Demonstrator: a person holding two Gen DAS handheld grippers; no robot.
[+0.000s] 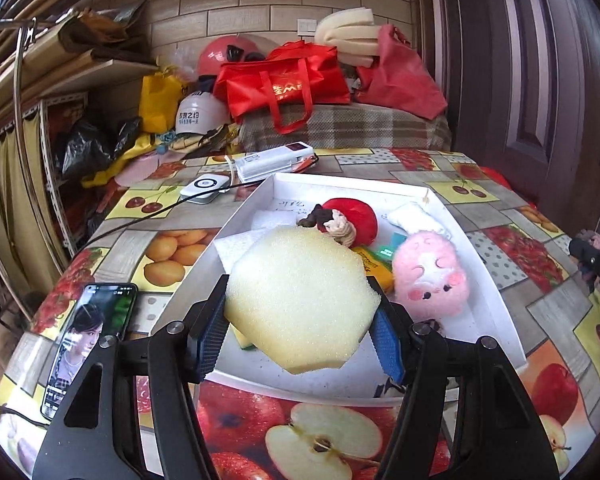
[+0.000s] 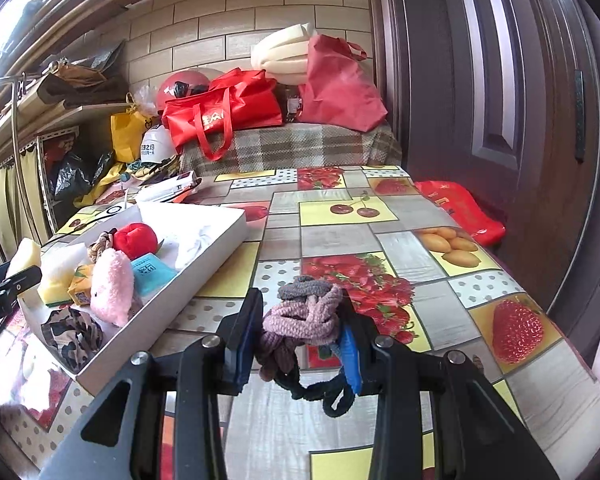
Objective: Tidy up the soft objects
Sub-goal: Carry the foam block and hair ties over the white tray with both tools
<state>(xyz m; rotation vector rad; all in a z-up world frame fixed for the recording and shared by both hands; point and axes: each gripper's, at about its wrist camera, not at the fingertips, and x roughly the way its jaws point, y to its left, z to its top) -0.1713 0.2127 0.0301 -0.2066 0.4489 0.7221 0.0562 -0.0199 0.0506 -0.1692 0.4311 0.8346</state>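
My left gripper is shut on a pale yellow foam sponge and holds it above the near part of a white tray. In the tray lie a pink plush toy, a red plush apple, a small braided doll and white cloths. My right gripper is shut on a bundle of hair ties, pink, grey and dark, above the tablecloth to the right of the tray. The left gripper's sponge shows at the left edge of the right wrist view.
A phone lies left of the tray. A white charger, a cable and a white box sit behind it. Red bags, helmets and foam are piled at the back. A dark door stands to the right.
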